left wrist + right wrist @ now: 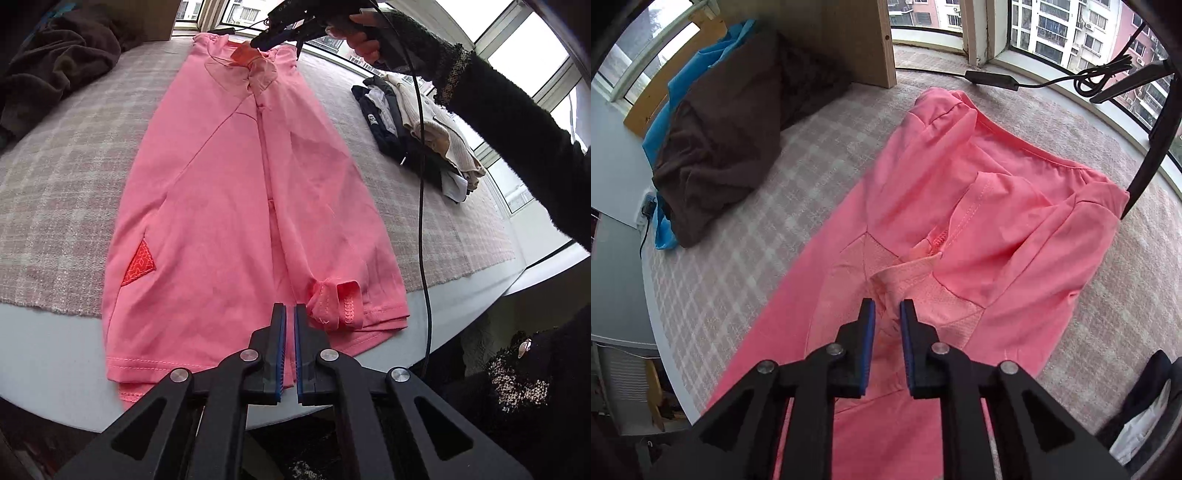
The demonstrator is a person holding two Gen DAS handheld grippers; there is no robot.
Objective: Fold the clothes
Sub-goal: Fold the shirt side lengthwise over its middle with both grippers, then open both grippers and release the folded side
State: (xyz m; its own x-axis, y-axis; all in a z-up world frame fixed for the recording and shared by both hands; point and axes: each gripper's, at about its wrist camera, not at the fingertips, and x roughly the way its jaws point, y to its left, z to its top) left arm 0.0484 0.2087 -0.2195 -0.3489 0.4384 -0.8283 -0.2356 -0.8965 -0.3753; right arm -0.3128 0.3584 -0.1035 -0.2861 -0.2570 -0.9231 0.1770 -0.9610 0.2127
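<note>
A pink T-shirt [236, 192] lies long and narrow on the checked cloth [74, 192] that covers the tabletop, with both side parts folded in so that they meet along a middle line. Its hem hangs a little over the near edge of the cloth. A red patterned triangle [139, 266] is sewn in on one side, and paler mesh panels [934, 295] show near the collar end. A folded sleeve end [334, 304] sits bunched near the hem.

The left gripper [290, 314] hovers at the hem end with its jaws almost together; no fabric is seen between the blue pads. The right gripper [887, 308] is at the collar end, jaws a little apart, with a small ridge of mesh fabric between them; I cannot tell if the pads press on it. A hand [364, 37] in a dark sleeve holds this gripper.

A brown garment [731, 133] on a blue one [681, 81] lies well apart on one side, and a pile of folded clothes [417, 122] on the other.
</note>
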